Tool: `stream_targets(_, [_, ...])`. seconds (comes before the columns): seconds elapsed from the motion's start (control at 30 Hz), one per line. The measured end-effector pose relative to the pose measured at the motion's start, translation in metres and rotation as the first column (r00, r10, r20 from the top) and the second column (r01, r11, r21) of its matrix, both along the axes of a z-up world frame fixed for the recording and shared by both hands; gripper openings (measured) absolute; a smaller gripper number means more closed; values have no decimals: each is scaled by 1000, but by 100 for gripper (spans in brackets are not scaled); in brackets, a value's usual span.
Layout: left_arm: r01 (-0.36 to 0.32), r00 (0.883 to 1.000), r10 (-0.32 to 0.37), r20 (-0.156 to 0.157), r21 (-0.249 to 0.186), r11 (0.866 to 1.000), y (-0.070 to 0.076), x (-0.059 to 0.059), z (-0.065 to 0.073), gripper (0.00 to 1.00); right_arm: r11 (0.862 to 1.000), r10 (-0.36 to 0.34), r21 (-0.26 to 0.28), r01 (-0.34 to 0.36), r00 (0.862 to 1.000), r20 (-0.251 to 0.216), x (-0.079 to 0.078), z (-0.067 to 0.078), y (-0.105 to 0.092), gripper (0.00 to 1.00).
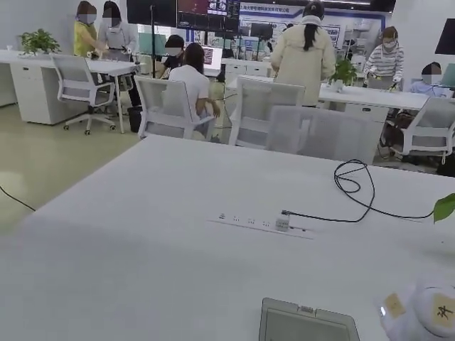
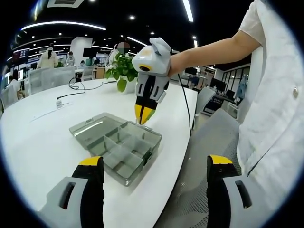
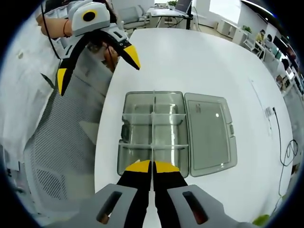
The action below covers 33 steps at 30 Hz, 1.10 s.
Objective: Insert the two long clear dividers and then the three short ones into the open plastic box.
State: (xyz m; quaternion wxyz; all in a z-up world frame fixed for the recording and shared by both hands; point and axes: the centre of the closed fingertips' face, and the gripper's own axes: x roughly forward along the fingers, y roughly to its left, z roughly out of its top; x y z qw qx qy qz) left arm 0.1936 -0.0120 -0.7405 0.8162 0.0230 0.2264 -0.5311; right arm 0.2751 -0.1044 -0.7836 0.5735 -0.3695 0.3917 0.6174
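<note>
Open-plan office, people (image 1: pixel 306 50) standing and seated at far desks, white chairs (image 1: pixel 167 106) between.

White table (image 1: pixel 142 249) takes up the near ground. Grey mesh chair (image 3: pixel 57 142) sits just beside its edge, next to the person's white sleeve.

Box (image 3: pixel 137 102), smoky clear plastic, lies near that table edge. Lid (image 3: pixel 209 133) is folded out flat on the table on the side away from the person. One lid corner shows at the bottom of the head view.

Dividers (image 3: pixel 153 130) stand inside the box: one line down the middle, others crossing it, making a grid of compartments. Exact count hard to tell through the clear plastic.

Left gripper (image 3: pixel 97 68) hangs over the chair, off the table, jaws spread wide, nothing between them.

Right gripper (image 3: pixel 152 166) is over one end of the box, yellow tips pressed together in line with the middle divider. Cannot tell if the tips touch it; nothing visible between them. From the left gripper view it points down at the box's far rim.

A gripper, side unclear, shows at the lower right of the head view.

Black cable (image 1: pixel 355 188) loops on the far table, running to a power strip (image 1: pixel 263 224). Potted plant (image 2: pixel 124 71) beyond the box.
</note>
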Motion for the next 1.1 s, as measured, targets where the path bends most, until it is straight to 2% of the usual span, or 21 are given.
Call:
stream_targets(0.2, [2,1000,-2,1,-2,1000,-1,-1,0,91,1000,-15,0,15,1000,7,-2,-1,1,3])
stream_targets(0.27, [2,1000,-2,0,-4,1000,-1,-1,0,91,1000,6,-13,-6,999,32,-3,-5,1,3])
stream_targets(0.43, [3,1000,-3,1,0,1000,0,-1,1,91,1000,12,-15,-11,999,49,-2,-14,2,3])
stream_targets(0.73, [1,1000,-1,-2,3,1000,1,-2,0,91,1000,11,-3,-11,999,48,-2,-29,3,3])
stream_targets(0.93, [3,1000,-3,-4,7,1000,2,-2,-1,92,1000,21,-16,-20,998,55,-2,-40,3,3])
stream_targets(1.1, [0,1000,0,-3,9,1000,4,-1,-2,91,999,26,-21,-24,998,56,-2,-39,2,3])
